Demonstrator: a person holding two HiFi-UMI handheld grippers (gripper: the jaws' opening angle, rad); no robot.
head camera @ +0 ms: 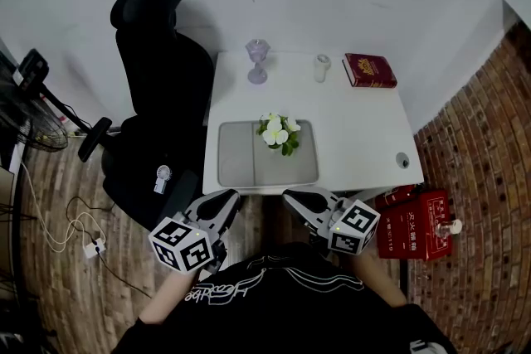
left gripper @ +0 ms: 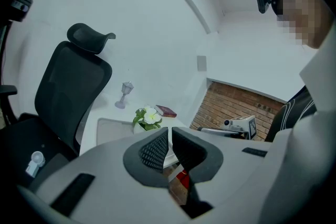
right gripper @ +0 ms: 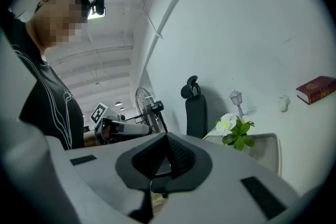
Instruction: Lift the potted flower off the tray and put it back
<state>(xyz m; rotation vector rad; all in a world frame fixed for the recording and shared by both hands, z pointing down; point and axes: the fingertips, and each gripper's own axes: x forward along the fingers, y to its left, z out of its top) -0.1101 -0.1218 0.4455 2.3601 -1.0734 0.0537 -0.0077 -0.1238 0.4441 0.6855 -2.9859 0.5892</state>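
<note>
2 jaw pairs closed on nothing: left gripper (head camera: 231, 196) and right gripper (head camera: 292, 196) hover nearside of the flat grey rectangular tray (head camera: 241, 162), clear of it. White-blossomed potted flower (head camera: 279, 133) stands upright on the tray's right half, which fits pre-lift or post-return.

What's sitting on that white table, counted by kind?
Tray: 1
Potted flower: 1
Purple stemmed ornament: 1
Small white cup: 1
Red book: 1
Total: 5
</note>
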